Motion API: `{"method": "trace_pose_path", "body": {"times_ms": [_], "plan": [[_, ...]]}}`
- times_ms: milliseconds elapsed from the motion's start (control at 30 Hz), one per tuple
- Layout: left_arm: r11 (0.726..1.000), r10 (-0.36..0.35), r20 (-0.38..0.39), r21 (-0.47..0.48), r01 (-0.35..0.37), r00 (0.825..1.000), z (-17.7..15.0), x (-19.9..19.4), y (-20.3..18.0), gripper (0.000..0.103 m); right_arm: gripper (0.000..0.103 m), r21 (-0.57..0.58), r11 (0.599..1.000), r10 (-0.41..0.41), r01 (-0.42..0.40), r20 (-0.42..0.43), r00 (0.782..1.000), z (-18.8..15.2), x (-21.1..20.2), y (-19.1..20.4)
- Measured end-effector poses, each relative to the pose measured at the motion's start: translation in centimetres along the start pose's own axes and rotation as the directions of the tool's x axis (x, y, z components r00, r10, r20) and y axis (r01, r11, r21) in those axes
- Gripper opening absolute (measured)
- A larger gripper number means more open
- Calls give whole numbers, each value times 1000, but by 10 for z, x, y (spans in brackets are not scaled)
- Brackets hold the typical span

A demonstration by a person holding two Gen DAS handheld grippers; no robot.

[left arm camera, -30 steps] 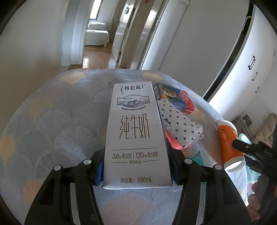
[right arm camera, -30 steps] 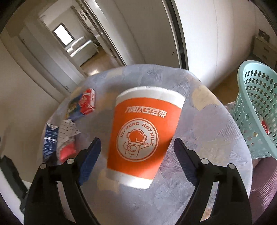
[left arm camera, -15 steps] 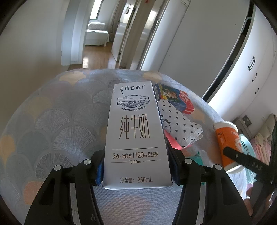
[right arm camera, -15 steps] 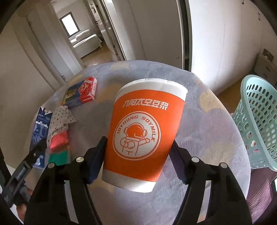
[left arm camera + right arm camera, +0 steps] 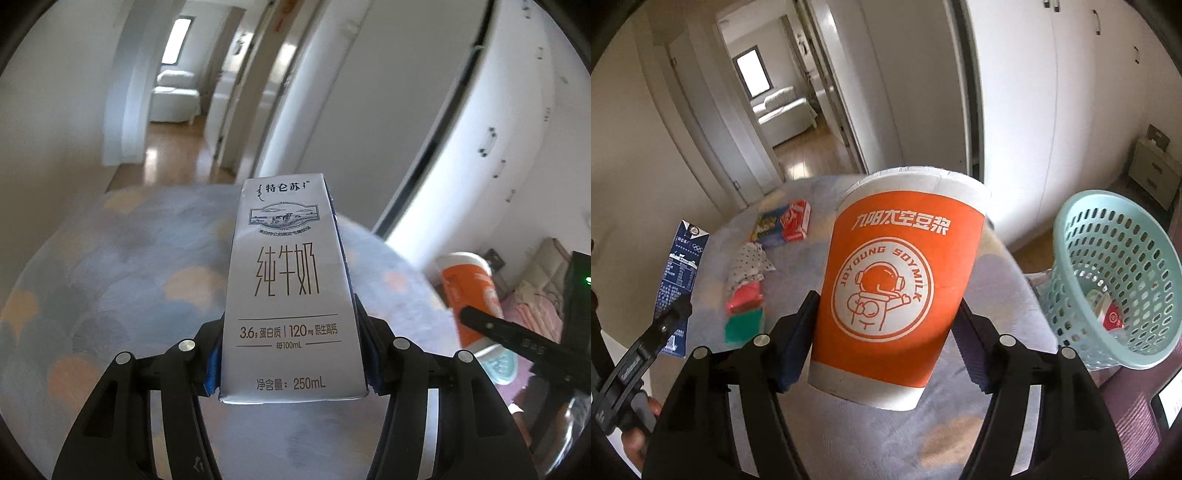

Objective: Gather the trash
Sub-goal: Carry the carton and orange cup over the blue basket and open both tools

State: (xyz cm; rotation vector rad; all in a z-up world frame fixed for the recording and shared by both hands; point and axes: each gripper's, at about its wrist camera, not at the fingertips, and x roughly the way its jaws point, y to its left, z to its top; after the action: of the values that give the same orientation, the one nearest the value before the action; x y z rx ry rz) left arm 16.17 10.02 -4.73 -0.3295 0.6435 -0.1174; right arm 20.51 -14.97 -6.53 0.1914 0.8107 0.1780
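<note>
Both grippers loaded, basket at three o'clock.
Left gripper point(image 5: 291, 369) clamps the white milk carton point(image 5: 290, 291); right gripper point(image 5: 884, 350) clamps the orange paper cup point(image 5: 897, 295): carry each level above the pale-teal perforated plastic basket point(image 5: 1108, 206) before releasing.

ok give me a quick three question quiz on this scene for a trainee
1. True or false: the left claw is shut on the milk carton.
2. What does the right claw hold? A) red box B) orange cup C) basket
3. Fill in: the trash already collected lies in the teal ____.

Key: 1 true. 2 B, the orange cup. 3 basket.
</note>
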Motion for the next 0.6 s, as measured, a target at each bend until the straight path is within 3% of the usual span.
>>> {"method": "trace_pose_path", "body": {"times_ms": [333, 600], "plan": [[982, -139, 9, 132, 136, 990, 5, -5, -104, 55, 66, 66, 996, -66, 59, 113, 991, 6, -59, -53], [932, -243, -65, 260, 252, 968, -12, 17, -195, 55, 66, 227, 964, -166, 136, 121, 979, 5, -89, -141]]}}
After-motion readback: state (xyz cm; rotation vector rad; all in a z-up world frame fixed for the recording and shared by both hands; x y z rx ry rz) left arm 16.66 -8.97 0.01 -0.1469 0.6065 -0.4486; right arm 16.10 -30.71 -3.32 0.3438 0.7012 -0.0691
